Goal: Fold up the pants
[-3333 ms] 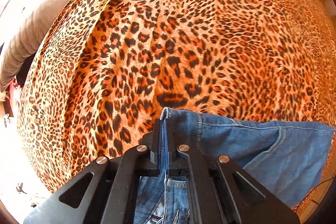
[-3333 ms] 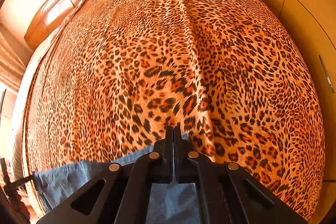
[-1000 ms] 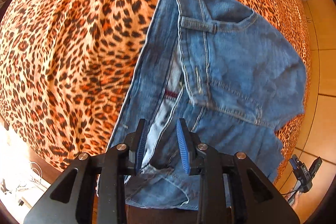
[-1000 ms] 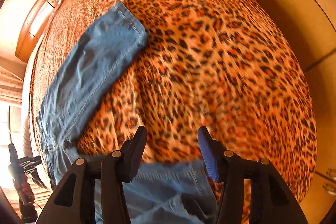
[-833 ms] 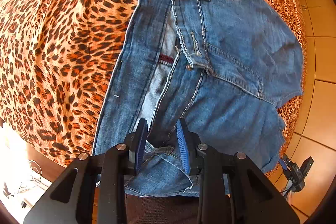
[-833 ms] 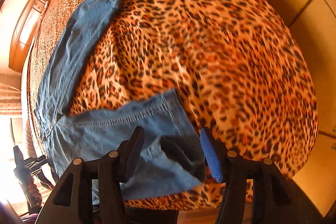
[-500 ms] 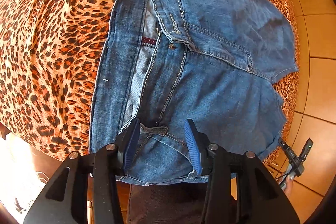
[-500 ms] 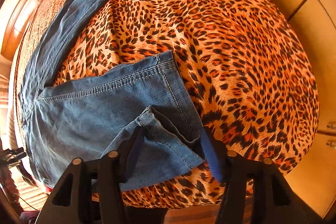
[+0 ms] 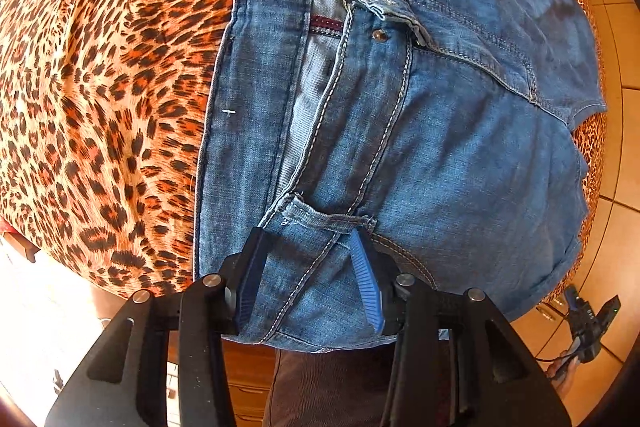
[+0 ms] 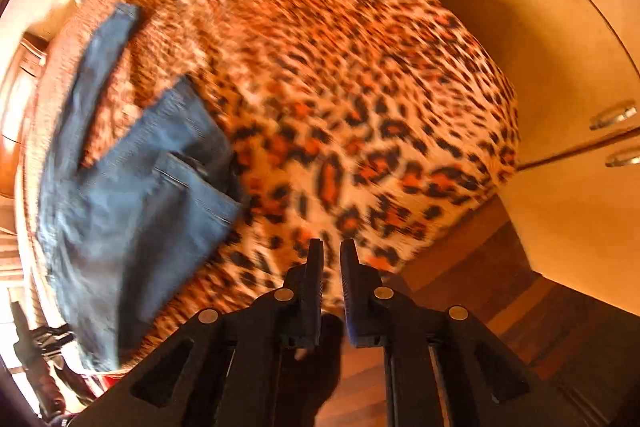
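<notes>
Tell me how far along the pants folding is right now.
Early. Done: the jeans lie spread on the leopard bedspread, waist at the near edge, legs apart, one hem flipped over. In hand: nothing. The left gripper stands open around the waistband, and the right gripper, whose jaws have just been closing, is empty beside the jeans. Left: every fold.

A leopard-print bedspread (image 10: 360, 87) covers the bed ahead; pale wooden wardrobe doors (image 10: 560, 47) stand to the right, above dark wooden floor (image 10: 500, 299).
</notes>
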The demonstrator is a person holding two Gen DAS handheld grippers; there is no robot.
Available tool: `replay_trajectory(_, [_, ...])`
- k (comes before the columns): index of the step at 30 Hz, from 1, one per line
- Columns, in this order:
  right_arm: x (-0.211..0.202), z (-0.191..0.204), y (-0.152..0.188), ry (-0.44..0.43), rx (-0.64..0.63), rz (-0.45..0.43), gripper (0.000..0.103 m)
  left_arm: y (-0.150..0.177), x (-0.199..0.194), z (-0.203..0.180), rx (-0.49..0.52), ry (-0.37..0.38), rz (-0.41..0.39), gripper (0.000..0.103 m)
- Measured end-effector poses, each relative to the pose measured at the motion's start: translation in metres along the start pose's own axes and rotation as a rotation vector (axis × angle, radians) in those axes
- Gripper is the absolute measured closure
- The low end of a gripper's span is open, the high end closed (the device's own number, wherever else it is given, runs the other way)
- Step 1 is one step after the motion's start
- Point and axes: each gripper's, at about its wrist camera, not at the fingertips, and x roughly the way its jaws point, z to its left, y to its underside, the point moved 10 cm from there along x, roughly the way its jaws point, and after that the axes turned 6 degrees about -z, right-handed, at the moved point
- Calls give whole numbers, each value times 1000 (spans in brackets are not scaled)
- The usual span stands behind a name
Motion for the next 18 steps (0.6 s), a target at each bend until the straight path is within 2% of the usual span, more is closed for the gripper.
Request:
replay_trajectory(2, [-5,29,-12,-98,-11,-14,48,-8,0,-2,-12,-1,-4,62])
replay_trajectory(4, [-2,61,-19,-130,-49,-25,46,-14,-1,-4,-13,12,-12,62])
replay_trajectory(6, [7,89,-20,-159,-75,9,47,-16,-2,-8,-3,8,-17,62])
replay_trajectory(8, [21,109,-17,-153,-75,44,47,-14,-1,-11,3,3,-14,62])
replay_trajectory(9, [28,118,-22,-132,-81,58,47,-12,1,-13,1,4,-11,62])
replay_trajectory(12, [52,116,-27,88,-147,95,47,-12,3,-14,-16,19,-15,62])
replay_trajectory(13, [56,118,-27,121,-175,93,49,-12,3,-14,-20,24,-17,62])
replay_trajectory(15, [58,118,-24,169,-262,72,80,-12,1,-13,-30,40,-17,62])
replay_trajectory(16, [57,117,-21,165,-280,74,98,-12,1,-12,-35,47,-16,62])
replay_trajectory(18, [46,104,-12,123,-242,73,98,-13,0,-7,-41,53,-17,62])
